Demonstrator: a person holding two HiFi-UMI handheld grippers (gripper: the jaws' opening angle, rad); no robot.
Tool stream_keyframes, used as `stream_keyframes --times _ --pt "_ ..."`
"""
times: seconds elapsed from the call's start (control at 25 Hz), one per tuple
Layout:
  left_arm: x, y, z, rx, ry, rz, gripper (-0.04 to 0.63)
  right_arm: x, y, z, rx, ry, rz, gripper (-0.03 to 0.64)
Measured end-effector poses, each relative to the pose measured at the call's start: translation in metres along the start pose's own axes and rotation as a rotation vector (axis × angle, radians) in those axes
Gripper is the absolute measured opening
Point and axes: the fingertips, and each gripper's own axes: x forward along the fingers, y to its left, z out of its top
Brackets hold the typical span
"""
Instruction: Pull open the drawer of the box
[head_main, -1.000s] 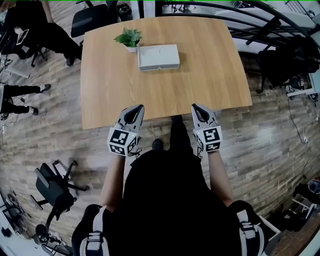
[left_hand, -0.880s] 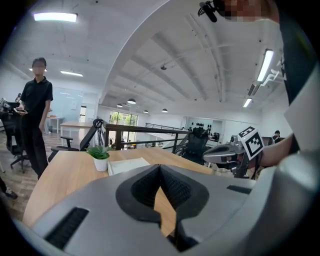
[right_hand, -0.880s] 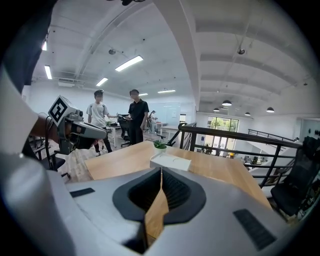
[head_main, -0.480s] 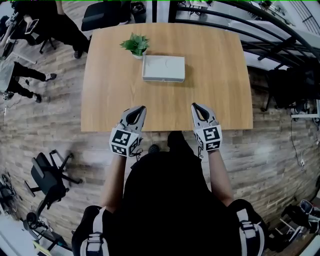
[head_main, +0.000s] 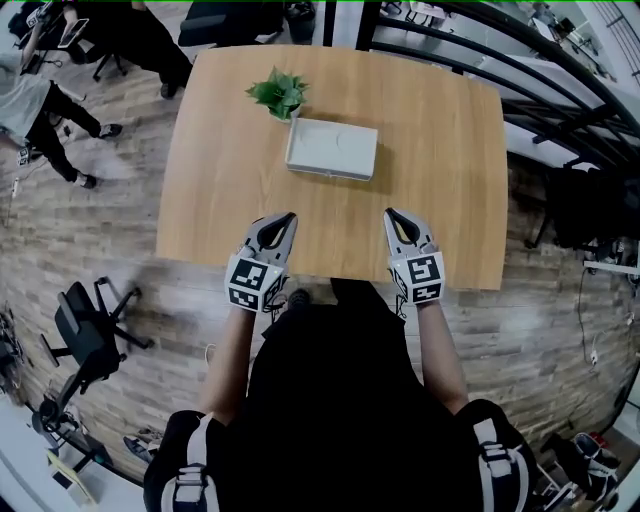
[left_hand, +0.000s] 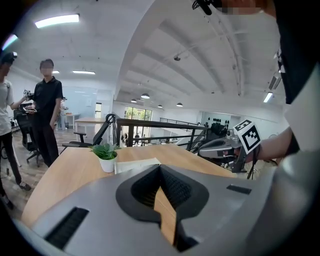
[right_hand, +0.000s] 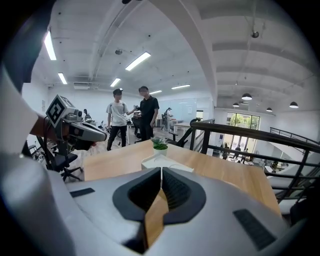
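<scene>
The white box (head_main: 331, 149) lies flat on the far half of the wooden table (head_main: 225, 190), well apart from both tongs. A small potted plant (head_main: 279, 92) stands just beside its far left corner. The left tongs (head_main: 288, 215) and right tongs (head_main: 390, 213) are held side by side over the near edge of the table, pointing toward the box. Each has its jaws brought together at the tips with nothing between them. Two people (right_hand: 132, 122) stand on the floor beyond the table's far left
</scene>
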Motion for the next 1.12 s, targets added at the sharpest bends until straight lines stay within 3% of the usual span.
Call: stream_keyframes --times 0.2,0.44,0.68,1.12 --pt "0.026 0.004 -0.002 -0.063 0.004 0.023 0.023 0.015 -0.020 -0.006 0.002 0.023 0.040 0.026" --pt "0.050 0.002 -0.011 -0.087 0.031 0.043 0.023 0.027 -0.035 -0.018 0.008 0.055 0.091 0.026" --pt "0.074 0.005 -0.034 -0.175 0.064 0.066 0.023 0.034 -0.048 -0.041 0.030 0.101 0.123 0.026" --pt "0.115 0.013 -0.053 -0.208 0.091 0.138 0.025 0.036 -0.069 -0.053 -0.006 0.138 0.187 0.026"
